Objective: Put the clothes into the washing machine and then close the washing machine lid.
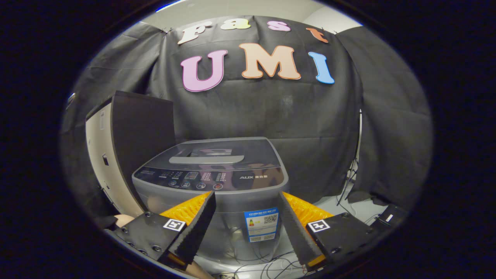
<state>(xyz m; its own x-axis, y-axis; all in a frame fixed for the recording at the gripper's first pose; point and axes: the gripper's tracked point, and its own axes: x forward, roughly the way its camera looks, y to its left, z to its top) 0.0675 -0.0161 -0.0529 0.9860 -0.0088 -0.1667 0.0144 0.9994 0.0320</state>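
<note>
while your gripper (246,197) hangs in the air with its two fingers spread wide and nothing between them, the washing machine (211,182) stands straight ahead of you, framed in the gap between the fingers. it is a grey top-loading machine, upright on the floor, and you are looking at its front and top from slightly above. its lid (217,153) is dark, see-through and lying flat and closed over the tub, with a long pale handle (207,159) across it. just in front of the lid runs the glossy control panel (205,179), with small round buttons and indicator marks too small to make out. on the machine's front wall, between your fingers, is a blue sticker (261,224). no part of either finger touches the machine; both fingertips sit just short of its front.

below the machine, thin dark cables (263,265) trail across the pale floor (337,207). to the left of the machine, just beside it, stands a tall cabinet (116,155) with a pale side and a dark front face. at the foot of that cabinet, beside your left finger, a small patch of a person's hand or arm (124,220) shows; you cannot tell more about it. to the right of the machine, well apart from it, a thin dark stand (354,170) leans against the black cloth wall (310,116). low on the right lies a small dark box (391,215) on the floor.
</note>
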